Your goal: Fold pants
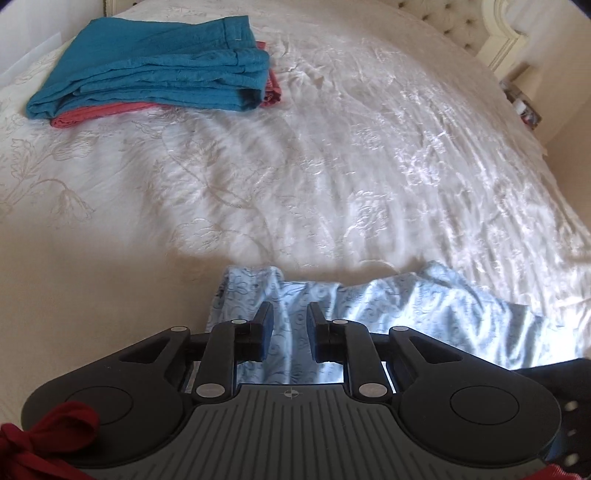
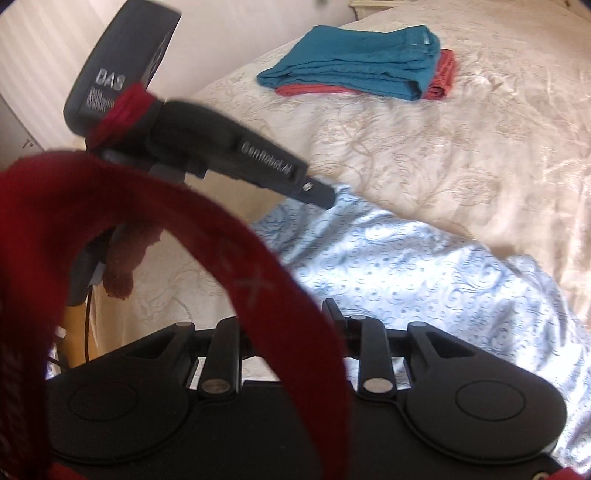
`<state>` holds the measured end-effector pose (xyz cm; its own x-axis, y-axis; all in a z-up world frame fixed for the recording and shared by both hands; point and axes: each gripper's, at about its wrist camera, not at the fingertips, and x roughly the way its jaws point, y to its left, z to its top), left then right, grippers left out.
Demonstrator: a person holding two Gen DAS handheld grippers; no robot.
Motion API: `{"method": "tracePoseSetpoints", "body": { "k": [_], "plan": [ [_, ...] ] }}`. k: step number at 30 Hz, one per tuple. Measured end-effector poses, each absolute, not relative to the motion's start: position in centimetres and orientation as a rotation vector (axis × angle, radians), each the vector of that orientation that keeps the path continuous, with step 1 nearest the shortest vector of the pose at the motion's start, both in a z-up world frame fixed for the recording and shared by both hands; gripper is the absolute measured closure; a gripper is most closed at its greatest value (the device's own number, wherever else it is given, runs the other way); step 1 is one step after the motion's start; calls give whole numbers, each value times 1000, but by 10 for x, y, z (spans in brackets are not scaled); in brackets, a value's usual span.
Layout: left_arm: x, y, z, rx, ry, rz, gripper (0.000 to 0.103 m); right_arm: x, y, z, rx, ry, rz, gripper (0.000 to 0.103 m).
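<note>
Light blue patterned pants [image 1: 388,306] lie crumpled on the white bedspread [image 1: 332,166] at the near edge. My left gripper [image 1: 290,321] hovers over their left part, its jaws a little apart with fabric showing between them, not clamped. In the right wrist view the pants [image 2: 424,266] spread to the right. My right gripper [image 2: 295,314] is mostly hidden behind a red strap [image 2: 229,258]; only one finger [image 2: 332,310] shows, above the pants. The left gripper body [image 2: 229,155] reaches in from the upper left, its tip touching the pants' edge.
A folded teal garment [image 1: 159,70] rests on a folded pink one [image 1: 96,112] at the bed's far left; the stack also shows in the right wrist view [image 2: 354,62]. A headboard [image 1: 506,33] and a nightstand stand at the far right.
</note>
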<state>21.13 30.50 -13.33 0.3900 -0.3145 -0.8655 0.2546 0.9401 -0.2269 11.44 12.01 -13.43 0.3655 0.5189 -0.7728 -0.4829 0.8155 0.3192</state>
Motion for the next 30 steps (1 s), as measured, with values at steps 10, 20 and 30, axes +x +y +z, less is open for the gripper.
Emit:
{"method": "tracePoseSetpoints", "body": {
  "k": [10,20,30],
  "plan": [
    [226,329,-172,-47,1209,-247,81,178,39,-131,66,981,364,64],
    [218,336,-164,-80,1205,-237,81,245,23,-175,18,1131,358,64],
    [216,315,-126,-45,1108,-286,82,181,30,-161,-29,1057,441,97]
  ]
}}
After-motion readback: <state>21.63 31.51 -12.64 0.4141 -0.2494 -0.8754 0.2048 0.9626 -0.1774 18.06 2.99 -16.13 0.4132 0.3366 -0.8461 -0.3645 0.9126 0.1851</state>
